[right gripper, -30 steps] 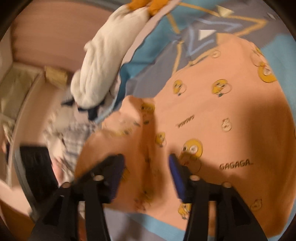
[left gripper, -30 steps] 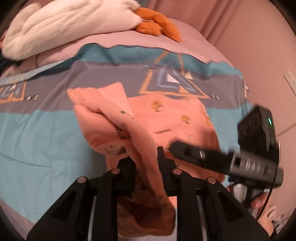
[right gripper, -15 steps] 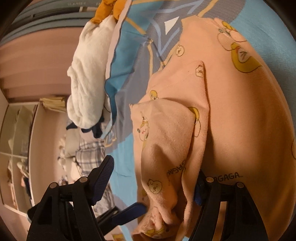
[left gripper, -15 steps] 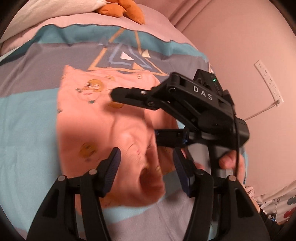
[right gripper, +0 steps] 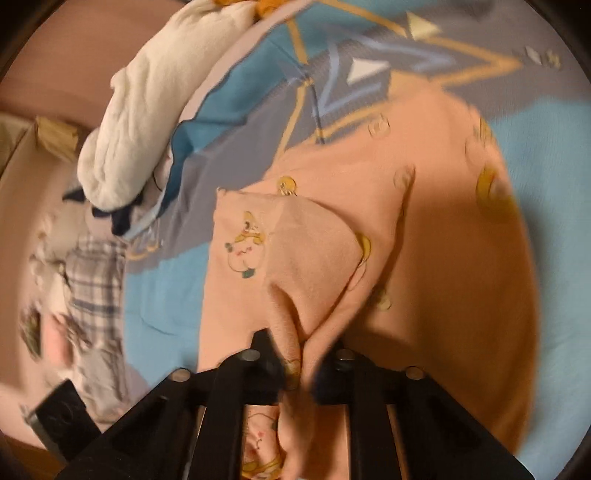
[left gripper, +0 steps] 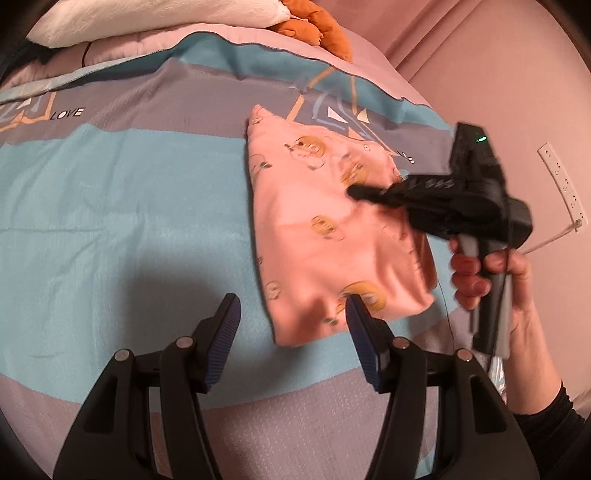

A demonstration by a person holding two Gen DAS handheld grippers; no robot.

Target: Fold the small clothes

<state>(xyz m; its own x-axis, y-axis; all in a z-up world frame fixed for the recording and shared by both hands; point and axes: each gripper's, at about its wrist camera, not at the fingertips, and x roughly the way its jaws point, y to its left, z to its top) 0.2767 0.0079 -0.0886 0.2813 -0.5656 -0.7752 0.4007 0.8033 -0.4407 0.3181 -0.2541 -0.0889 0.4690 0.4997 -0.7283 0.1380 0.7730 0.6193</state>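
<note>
A small pink garment [left gripper: 325, 236] with yellow cartoon prints lies partly folded on the bedspread [left gripper: 122, 206]. My left gripper [left gripper: 291, 317] is open and empty just above the garment's near edge. My right gripper [right gripper: 301, 365] is shut on a fold of the pink garment [right gripper: 424, 258], pinched between its pads. It also shows in the left wrist view [left gripper: 360, 192], lying over the garment's right side, held by a hand [left gripper: 491, 280].
The bedspread is teal and grey with a triangle print [left gripper: 340, 110]. A white plush [left gripper: 155, 14] with orange feet lies at the bed's head. A heap of checked clothes [right gripper: 96, 280] lies past the bed's left edge. A wall with a socket strip [left gripper: 561, 181] stands at right.
My left gripper let go of the garment, opened and drew back toward me. My right gripper closed on a fold of the garment. The garment now lies flatter.
</note>
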